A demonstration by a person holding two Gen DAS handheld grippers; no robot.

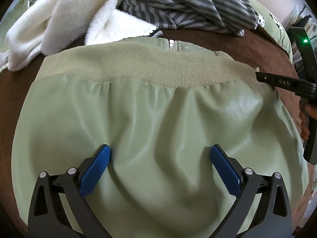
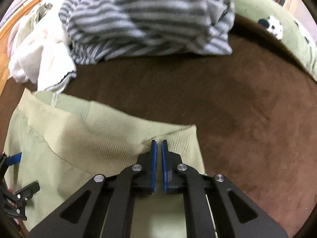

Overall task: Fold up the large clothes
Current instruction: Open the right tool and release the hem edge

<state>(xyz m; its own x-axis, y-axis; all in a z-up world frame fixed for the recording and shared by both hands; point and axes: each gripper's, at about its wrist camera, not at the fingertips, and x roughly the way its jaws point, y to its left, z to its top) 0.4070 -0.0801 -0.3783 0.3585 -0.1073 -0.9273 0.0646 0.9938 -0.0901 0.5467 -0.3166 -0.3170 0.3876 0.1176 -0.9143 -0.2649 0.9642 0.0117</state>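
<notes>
My right gripper (image 2: 158,144) is pinched nearly closed on the ribbed hem (image 2: 111,130) of the pale green jacket (image 1: 158,119), low in the centre of its view. My left gripper (image 1: 159,154) is spread wide and holds nothing, its pads resting on the glossy body panel. I judge I should keep the hem taut and pin the panel flat before folding. The jacket lies across the brown surface (image 2: 237,99), zipper (image 1: 171,44) at top centre, below the striped garment (image 1: 188,4) and white fleece (image 1: 69,19).
</notes>
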